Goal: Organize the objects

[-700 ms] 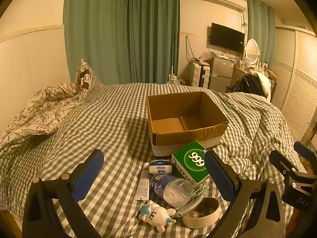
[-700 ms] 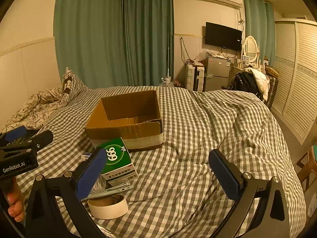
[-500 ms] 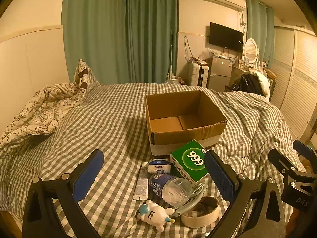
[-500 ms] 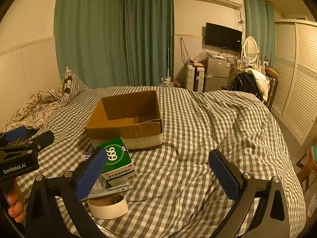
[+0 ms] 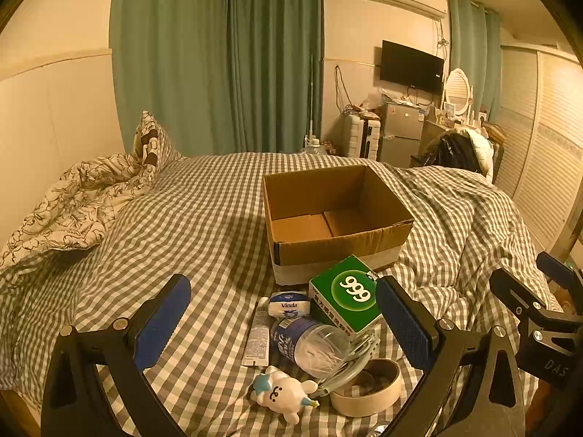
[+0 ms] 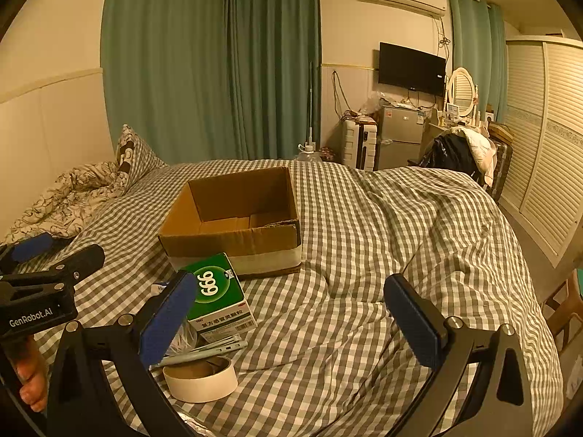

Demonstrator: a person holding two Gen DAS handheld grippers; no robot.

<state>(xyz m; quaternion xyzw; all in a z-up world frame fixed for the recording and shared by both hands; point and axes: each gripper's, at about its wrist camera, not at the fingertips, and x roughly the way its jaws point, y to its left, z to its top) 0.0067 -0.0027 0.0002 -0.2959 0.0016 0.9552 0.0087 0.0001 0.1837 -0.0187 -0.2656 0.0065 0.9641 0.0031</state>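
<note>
While both grippers are hovering with fingers spread and empty, your left gripper [image 5: 282,322] is sitting nearer the clutter: the green medicine box [image 5: 346,296] is lying on the bed just ahead-right, touching the open cardboard box [image 5: 335,244] beyond it.

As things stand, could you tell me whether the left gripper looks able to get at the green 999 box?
Probably yes. The left gripper is open, and the green 999 box lies ahead, close to its right-hand finger, top uncovered. The tissue pack and plastic bottle crowd its near side, so coming from above seems easier.
</note>
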